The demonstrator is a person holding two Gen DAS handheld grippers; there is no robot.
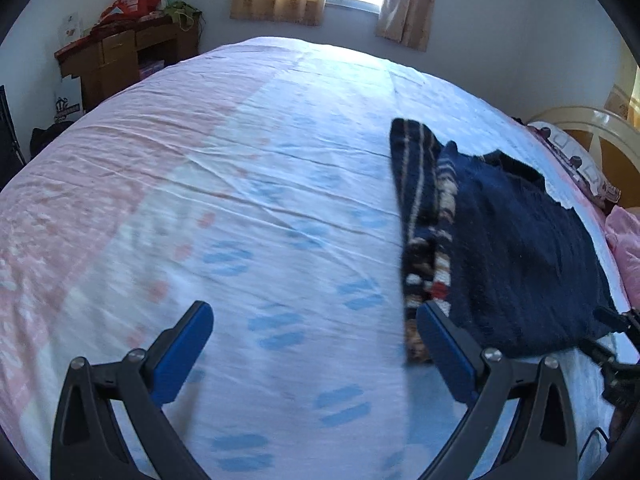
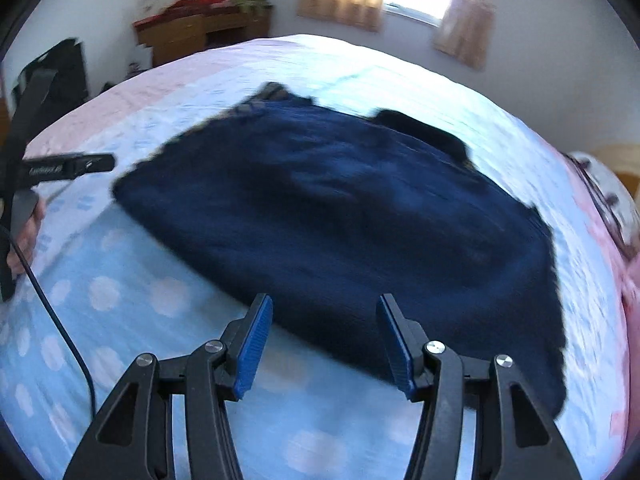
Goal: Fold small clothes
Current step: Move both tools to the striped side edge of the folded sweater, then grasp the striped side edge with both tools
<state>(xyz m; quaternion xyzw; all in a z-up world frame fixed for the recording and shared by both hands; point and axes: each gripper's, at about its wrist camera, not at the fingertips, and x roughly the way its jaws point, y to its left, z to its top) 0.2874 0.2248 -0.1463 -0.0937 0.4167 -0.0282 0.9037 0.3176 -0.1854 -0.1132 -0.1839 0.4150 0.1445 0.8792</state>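
While both grippers hang empty above the bed, we judge ourselves between folds. Our left gripper has its fingers spread wide over bare sheet, just left of the navy knitted sweater; our right gripper holds its fingers moderately apart at the sweater's near edge. Next we likely need to grip an edge and carry it across. Only the left view shows the striped folded-in part clearly; only the right shows the garment's whole spread
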